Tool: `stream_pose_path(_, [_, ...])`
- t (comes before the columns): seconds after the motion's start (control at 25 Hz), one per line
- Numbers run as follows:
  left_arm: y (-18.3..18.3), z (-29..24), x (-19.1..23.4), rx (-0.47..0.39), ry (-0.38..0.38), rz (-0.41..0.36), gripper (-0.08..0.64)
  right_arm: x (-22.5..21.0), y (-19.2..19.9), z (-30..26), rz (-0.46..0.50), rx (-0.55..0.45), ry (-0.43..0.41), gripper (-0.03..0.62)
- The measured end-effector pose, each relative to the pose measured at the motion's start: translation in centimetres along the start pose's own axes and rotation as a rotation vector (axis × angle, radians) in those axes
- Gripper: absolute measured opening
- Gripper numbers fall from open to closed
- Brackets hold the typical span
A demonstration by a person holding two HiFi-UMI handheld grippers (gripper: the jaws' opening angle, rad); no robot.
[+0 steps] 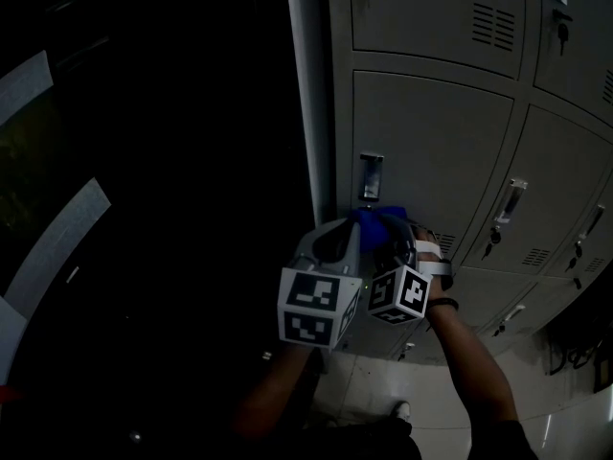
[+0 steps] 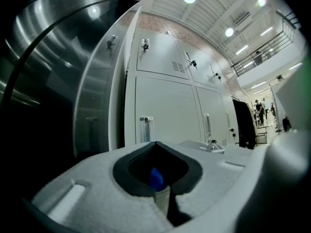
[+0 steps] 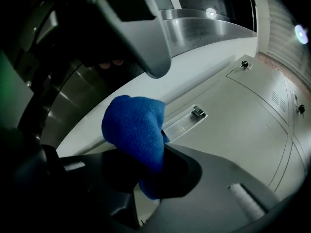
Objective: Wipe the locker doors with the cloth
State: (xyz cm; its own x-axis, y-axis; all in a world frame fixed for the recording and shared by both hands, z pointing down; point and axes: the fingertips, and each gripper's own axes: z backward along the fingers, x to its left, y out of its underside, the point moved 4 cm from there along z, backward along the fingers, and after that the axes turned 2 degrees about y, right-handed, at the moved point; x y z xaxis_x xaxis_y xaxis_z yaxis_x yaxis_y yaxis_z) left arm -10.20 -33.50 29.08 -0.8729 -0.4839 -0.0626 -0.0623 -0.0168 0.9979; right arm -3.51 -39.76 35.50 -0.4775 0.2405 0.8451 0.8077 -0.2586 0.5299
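We see the right gripper point(image 3: 150, 178) pinching the blue cloth point(image 3: 136, 130), which bunches out ahead of its jaws toward the grey locker door point(image 3: 243, 120), just left of the handle point(image 3: 187, 120). We cannot tell whether the cloth touches the metal. In the head view the cloth point(image 1: 378, 217) sits just below that handle point(image 1: 372, 175) at the door's left edge, so we judge the unwiped panel lies up and right. The left gripper point(image 2: 158, 178) sits alongside with jaws pressed together, a blue speck in their notch.
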Motion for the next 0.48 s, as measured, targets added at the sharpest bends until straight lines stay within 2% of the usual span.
stream_pose_path(0.24, [0.4,-0.3,0.0,0.012,-0.004,-0.012,0.005,3.4,1.7,0.1,-0.012,0.023,-0.031,0.069])
stream_pose_path(0.48, [1.5,-0.5,-0.4,0.030,0.003,-0.003,0.005,7.6,4.2,-0.9,-0.020,0.097,-0.115,0.069])
